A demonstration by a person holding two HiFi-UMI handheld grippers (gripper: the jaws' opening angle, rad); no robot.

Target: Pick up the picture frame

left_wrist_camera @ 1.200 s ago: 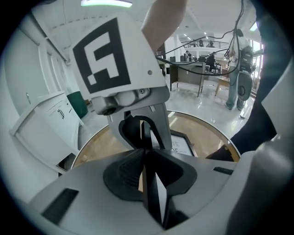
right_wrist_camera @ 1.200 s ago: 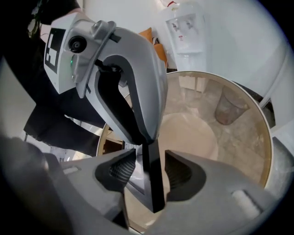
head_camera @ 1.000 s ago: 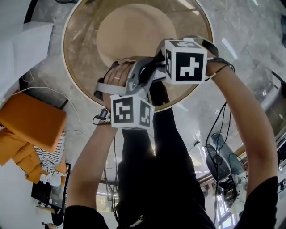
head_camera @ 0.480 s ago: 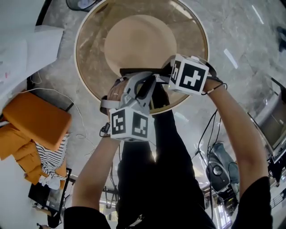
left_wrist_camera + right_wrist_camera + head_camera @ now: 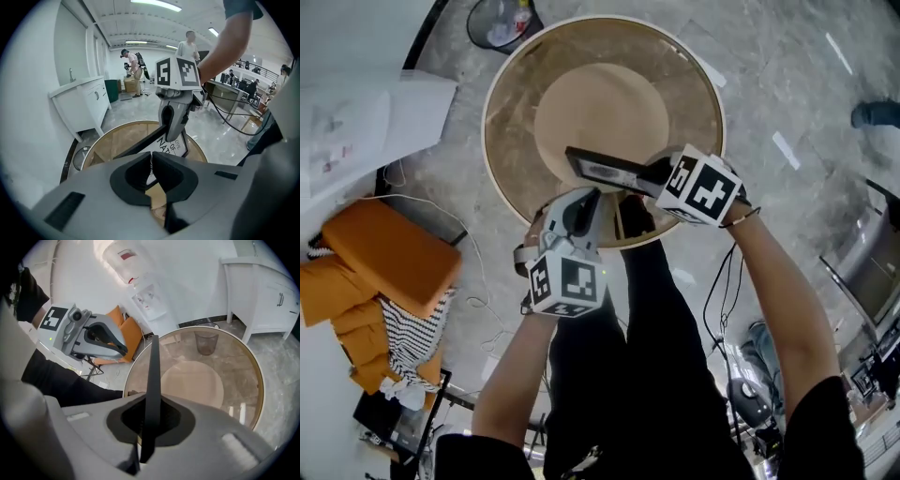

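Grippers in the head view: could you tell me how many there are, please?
2. The left gripper holds the picture frame at its near edge, the right gripper at its right end; both pairs of jaws have just been closing onto it.

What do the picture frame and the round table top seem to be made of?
The picture frame: thin black border, matte, probably plastic or painted wood; the look leaves it open. The table top: tinted glass, glossy, since the floor and a bin show through it; the pale rim may be wood.
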